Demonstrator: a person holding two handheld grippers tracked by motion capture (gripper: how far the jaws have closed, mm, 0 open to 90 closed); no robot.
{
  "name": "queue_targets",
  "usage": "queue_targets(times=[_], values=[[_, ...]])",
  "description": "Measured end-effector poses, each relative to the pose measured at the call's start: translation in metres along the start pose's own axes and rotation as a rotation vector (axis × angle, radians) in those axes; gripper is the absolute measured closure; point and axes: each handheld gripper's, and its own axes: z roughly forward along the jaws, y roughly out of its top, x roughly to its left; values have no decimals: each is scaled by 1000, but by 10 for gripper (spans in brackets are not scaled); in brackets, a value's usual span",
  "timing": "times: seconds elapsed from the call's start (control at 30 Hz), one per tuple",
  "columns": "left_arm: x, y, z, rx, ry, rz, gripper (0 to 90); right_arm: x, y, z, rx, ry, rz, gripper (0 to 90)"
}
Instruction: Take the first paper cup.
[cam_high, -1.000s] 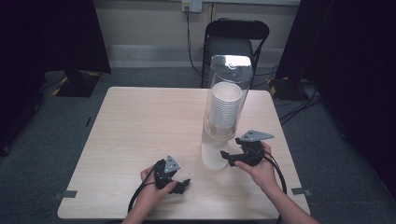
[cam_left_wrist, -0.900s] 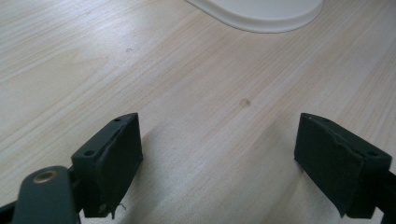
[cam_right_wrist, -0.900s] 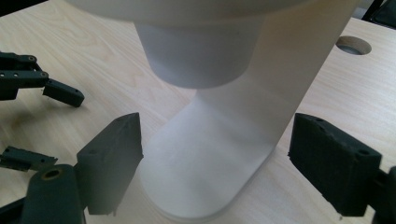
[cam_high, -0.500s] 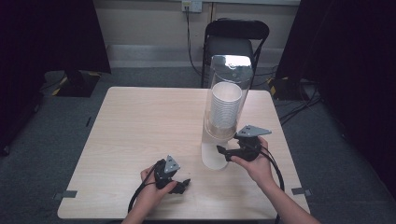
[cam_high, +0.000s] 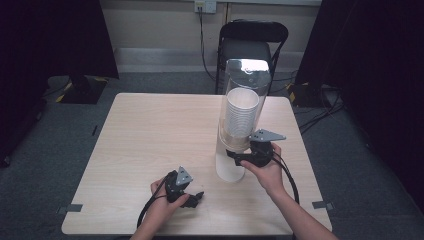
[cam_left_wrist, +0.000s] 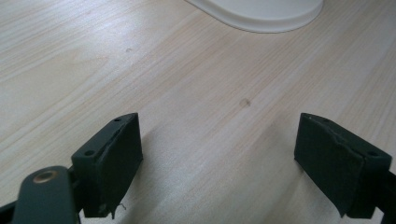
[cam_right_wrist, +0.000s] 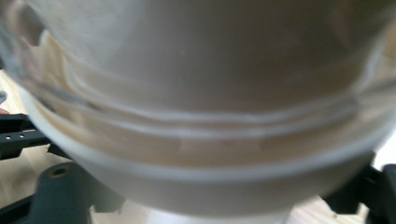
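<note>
A clear cup dispenser (cam_high: 240, 125) stands toward the tabletop's (cam_high: 150, 135) right edge, the right gripper (cam_high: 239, 156) pressed to its lower tube, grip unclear. The left gripper (cam_high: 192, 199) rests near the front edge, fingers (cam_left_wrist: 112, 163) spread wide, empty; open wood left.

floor: grey carpet (cam_high: 150, 82) | wall: beige (cam_high: 150, 22) | furniture: 1 black chair (cam_high: 252, 42), wooden table (cam_high: 150, 135)

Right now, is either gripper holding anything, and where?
The left gripper is open, holding nothing. The right gripper sits around the cup dispenser low down; actual grip cannot be told.
</note>
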Motion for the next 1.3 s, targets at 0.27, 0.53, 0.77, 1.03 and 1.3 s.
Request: queue_targets(times=[0.27, 0.53, 0.77, 1.03, 1.3], values=[[0, 1, -1, 14, 7, 4, 146, 1, -3, 2, -35, 5, -9, 341], [0, 0, -1, 14, 8, 4, 146, 0, -13, 3, -99, 22, -37, 355], [0, 0, 0, 1, 2, 1, 145, 0, -17, 3, -110, 15, -48, 358], [0, 0, 0, -1, 3, 1, 145, 0, -18, 4, -113, 15, -58, 362], [0, 0, 0, -1, 3, 1, 145, 0, -19, 4, -116, 18, -58, 363]])
